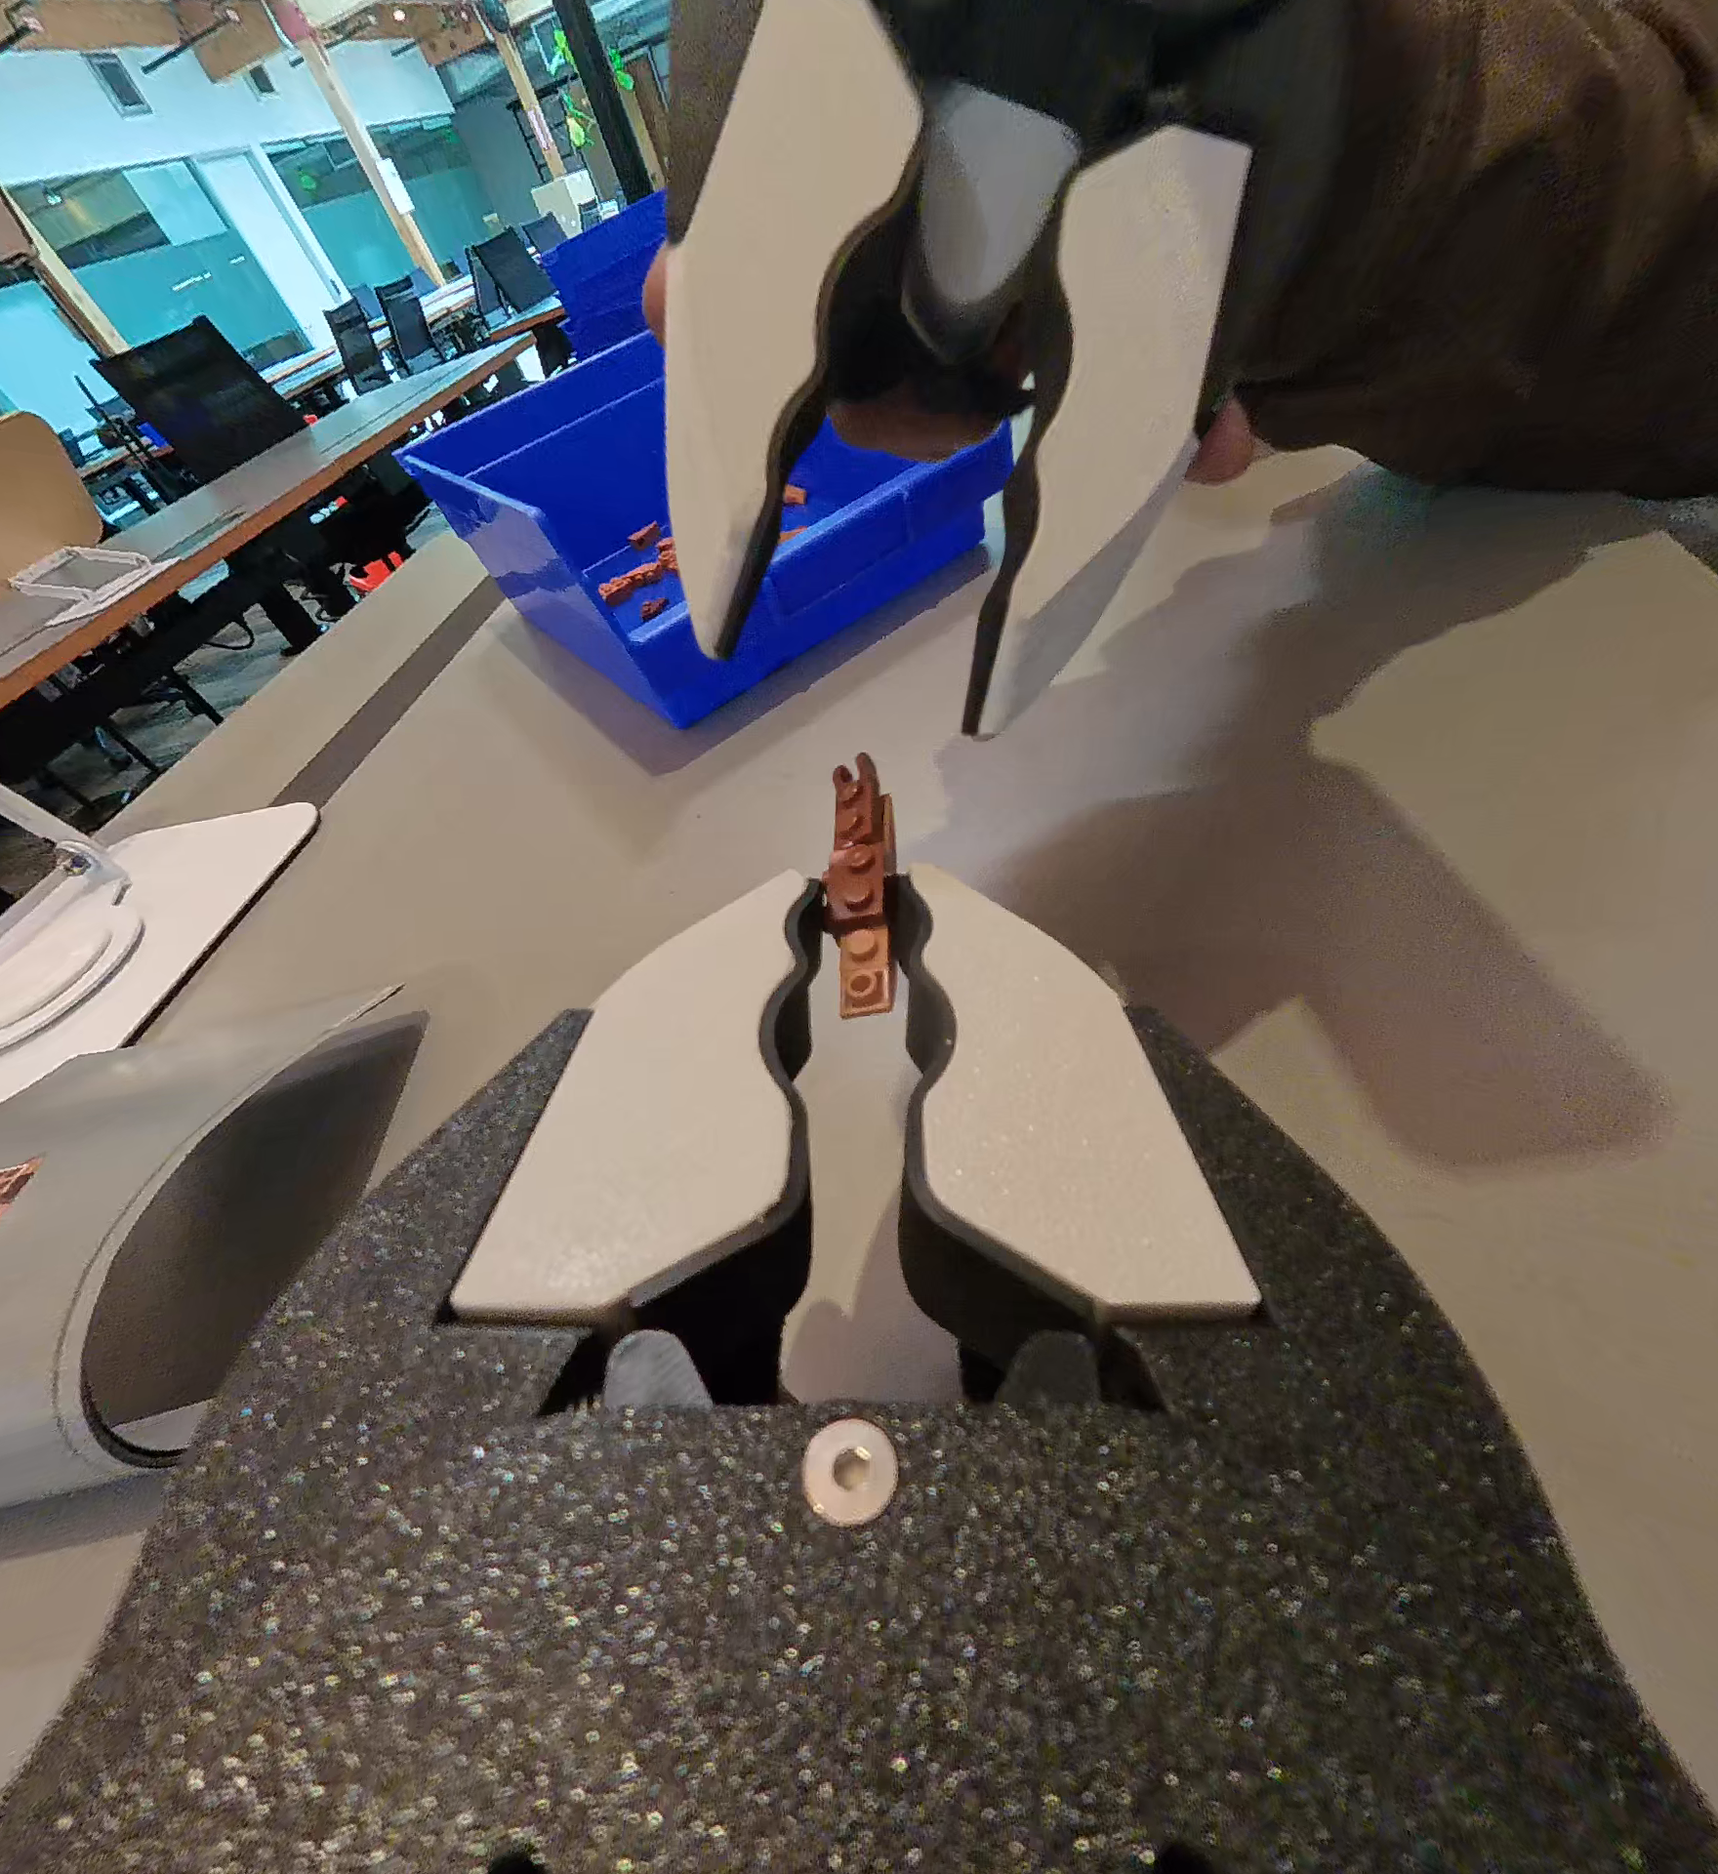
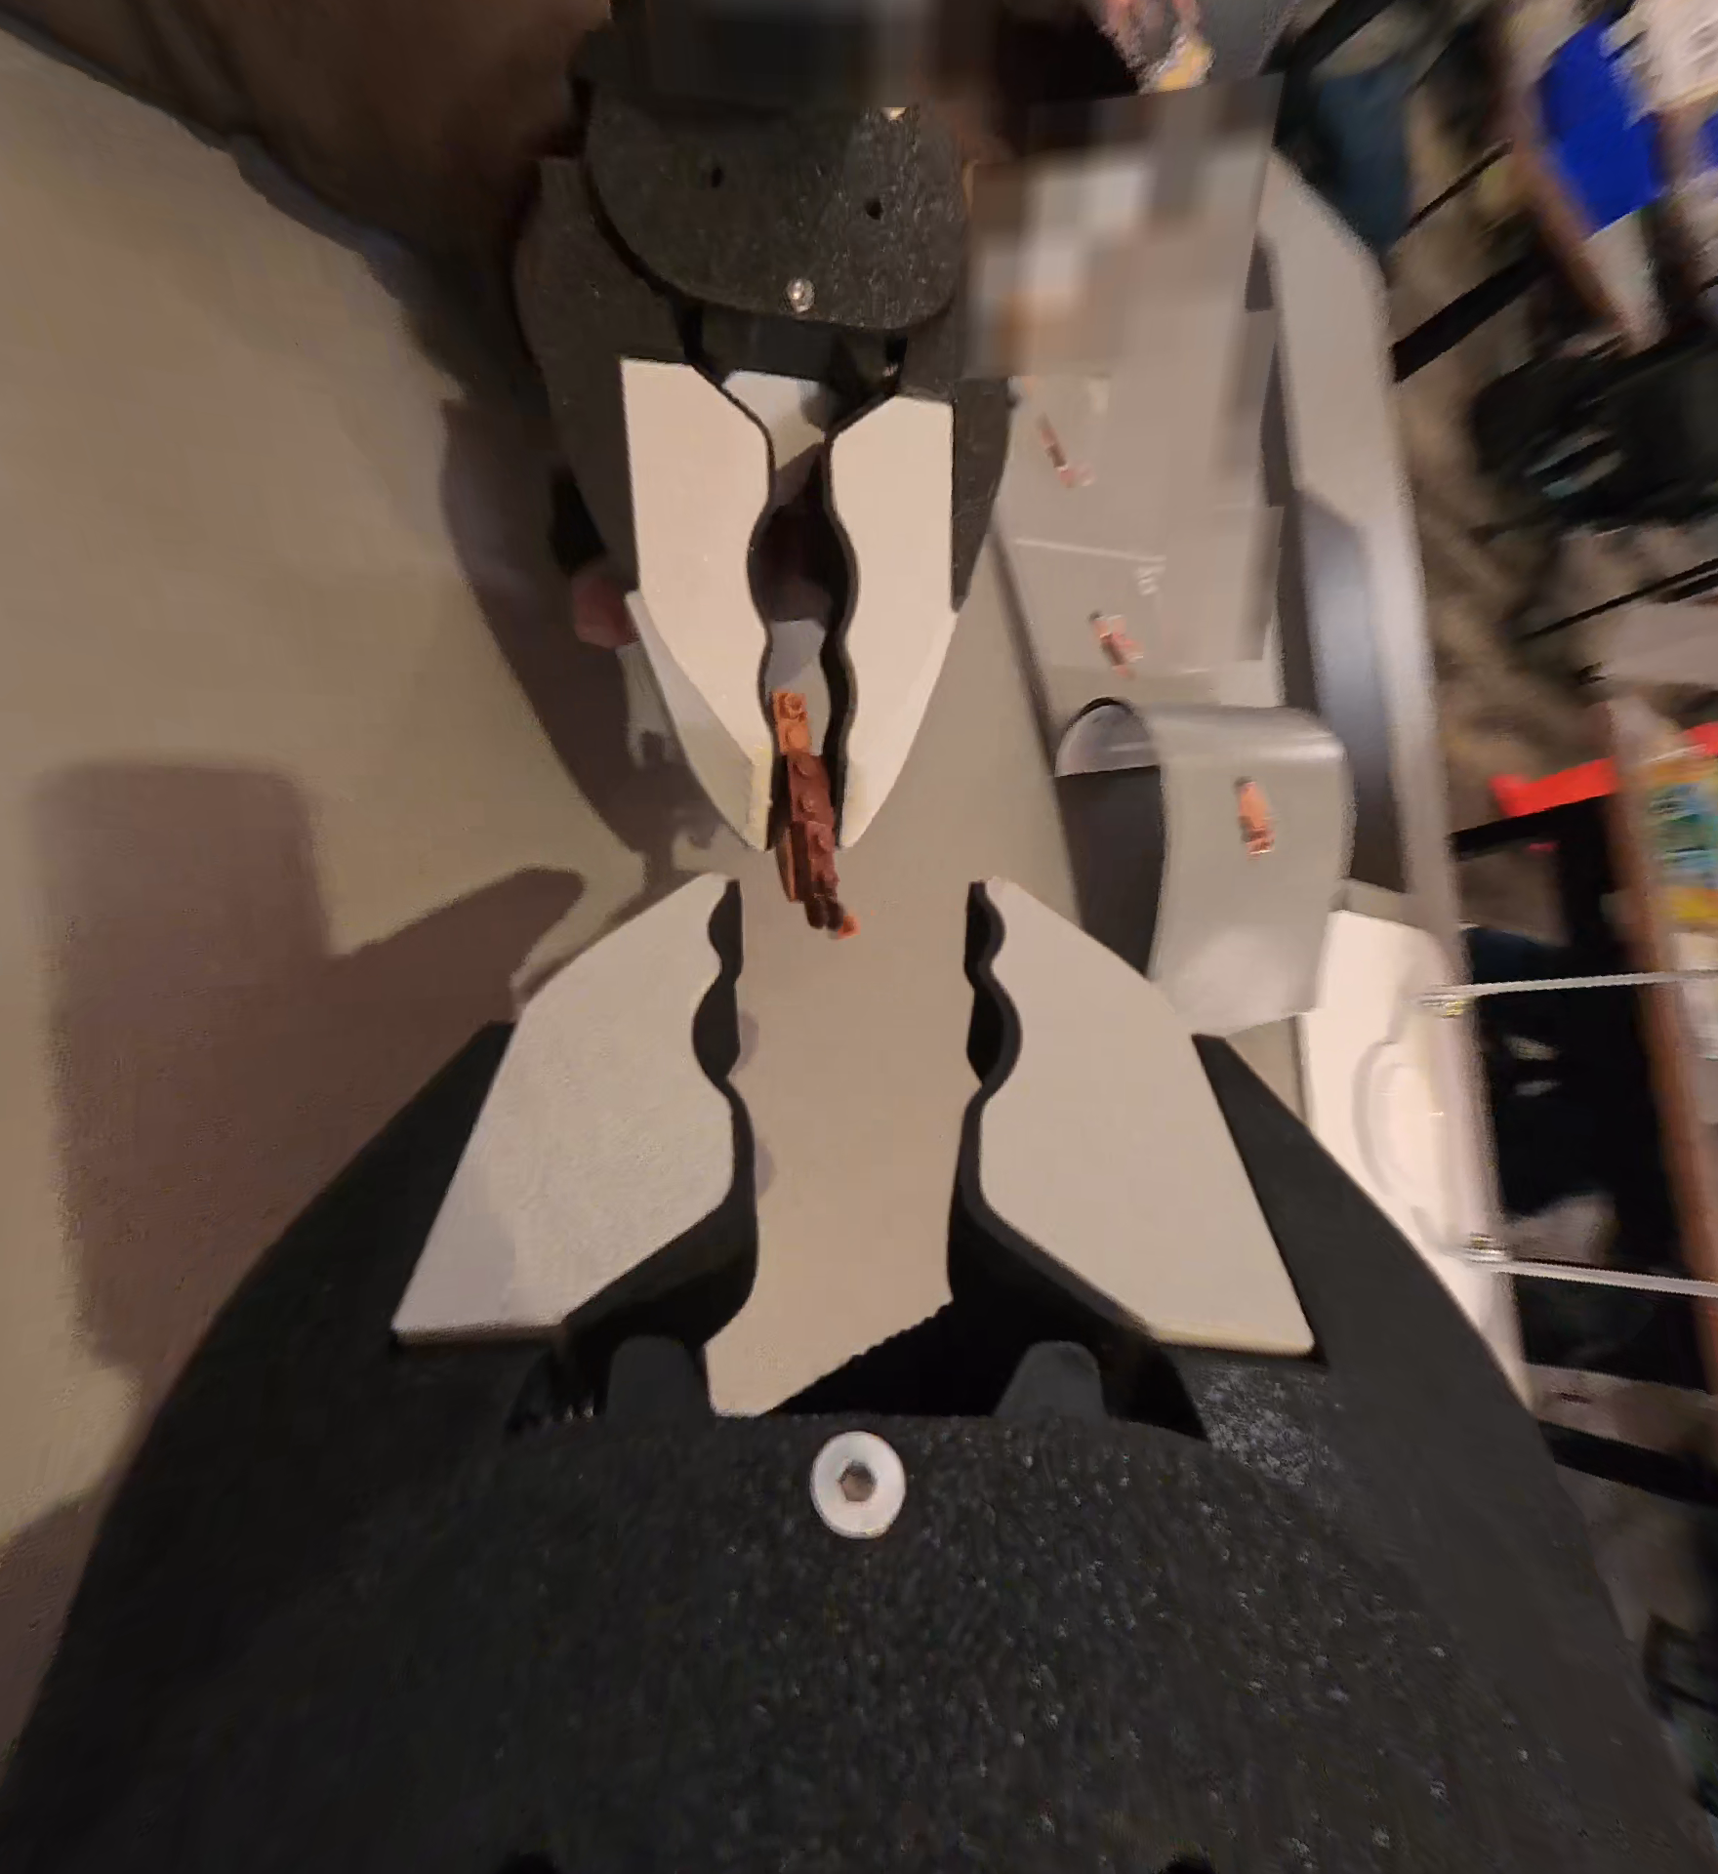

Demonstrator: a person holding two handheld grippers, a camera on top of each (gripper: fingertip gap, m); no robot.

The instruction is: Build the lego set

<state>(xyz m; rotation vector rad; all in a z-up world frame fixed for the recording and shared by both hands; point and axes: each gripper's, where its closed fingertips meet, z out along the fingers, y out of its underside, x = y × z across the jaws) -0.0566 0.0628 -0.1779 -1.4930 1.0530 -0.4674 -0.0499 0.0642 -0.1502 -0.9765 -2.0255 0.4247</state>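
— How far is the build, can you see from there?

— Only a small part is made, I think. The left gripper (image 1: 860,892) holds a little brown lego assembly (image 1: 860,882): some reddish-brown plates stacked in a strip, with a clip piece at the far end and a lighter tan plate at the near end. More brown pieces (image 1: 647,573) lie loose in the blue bin (image 1: 551,527) on the grey table (image 1: 530,862), so I judge that much remains.

— And the grippers?

— The left one is closed on the assembly; its fingertips pinch the middle of the strip, above the table. The right gripper (image 2: 855,892) has its jaws well apart and holds nothing. It points at the free end of the assembly (image 2: 809,821), very near, but I cannot tell if it touches.

— So what comes next?

— Probably the right one takes or presses something on that strip. This is only my guess.
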